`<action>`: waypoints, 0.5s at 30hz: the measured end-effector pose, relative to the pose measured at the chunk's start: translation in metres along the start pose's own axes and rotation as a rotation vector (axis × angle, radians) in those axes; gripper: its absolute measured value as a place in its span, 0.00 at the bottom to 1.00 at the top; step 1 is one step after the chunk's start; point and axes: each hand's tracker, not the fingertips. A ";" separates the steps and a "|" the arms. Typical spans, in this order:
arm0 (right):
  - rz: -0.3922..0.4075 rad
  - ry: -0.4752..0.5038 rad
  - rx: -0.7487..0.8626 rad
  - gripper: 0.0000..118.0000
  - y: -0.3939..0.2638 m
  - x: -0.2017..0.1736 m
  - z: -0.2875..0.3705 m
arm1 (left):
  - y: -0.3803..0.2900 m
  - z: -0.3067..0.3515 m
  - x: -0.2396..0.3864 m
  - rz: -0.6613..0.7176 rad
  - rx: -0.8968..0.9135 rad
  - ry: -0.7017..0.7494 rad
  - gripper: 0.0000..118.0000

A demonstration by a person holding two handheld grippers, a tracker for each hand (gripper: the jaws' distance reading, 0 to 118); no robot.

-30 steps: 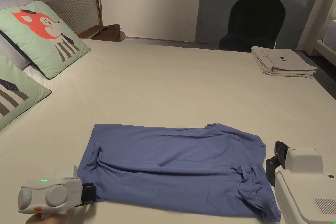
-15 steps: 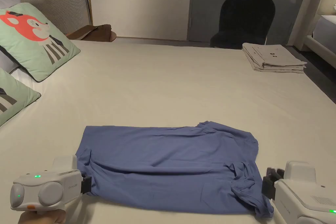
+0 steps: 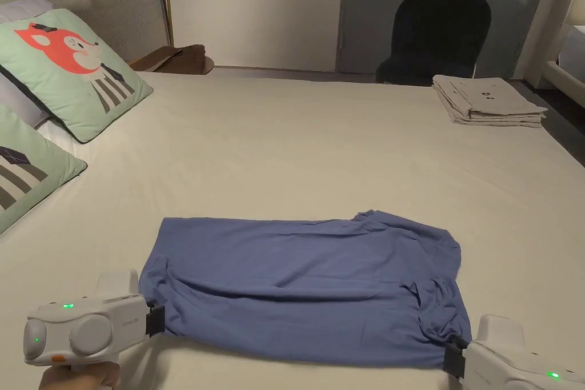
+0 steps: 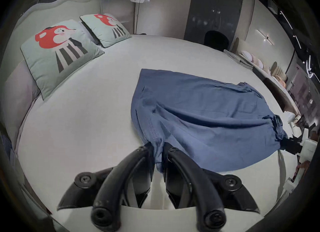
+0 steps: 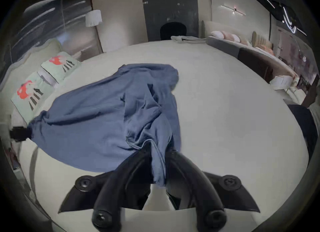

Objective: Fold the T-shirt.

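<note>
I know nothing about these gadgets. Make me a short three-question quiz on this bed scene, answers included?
1. True or false: both hand-held grippers are gripping the blue cotton T-shirt.
2. Multiple choice: where is the stack of folded beige cloths? A) far right corner of the white bed B) on the black chair C) beside the fox-print cushion
3. Fill in: the left gripper pinches the shirt's ___ edge.

Key
1. True: the right gripper also has cloth between its fingers.
2. A
3. Hem: the stitched edge.
</note>
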 end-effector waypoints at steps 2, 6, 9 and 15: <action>0.006 -0.011 0.029 0.09 0.001 0.003 0.012 | -0.002 -0.002 -0.007 0.015 -0.002 0.003 0.05; 0.013 -0.001 0.055 0.09 0.002 0.010 0.034 | -0.010 0.007 -0.016 0.047 -0.001 0.001 0.05; -0.004 0.017 0.064 0.09 -0.007 0.017 0.053 | -0.022 0.018 -0.024 0.081 -0.004 -0.010 0.05; -0.025 0.037 0.031 0.09 -0.047 0.027 0.083 | -0.065 0.051 -0.033 0.106 -0.039 -0.032 0.05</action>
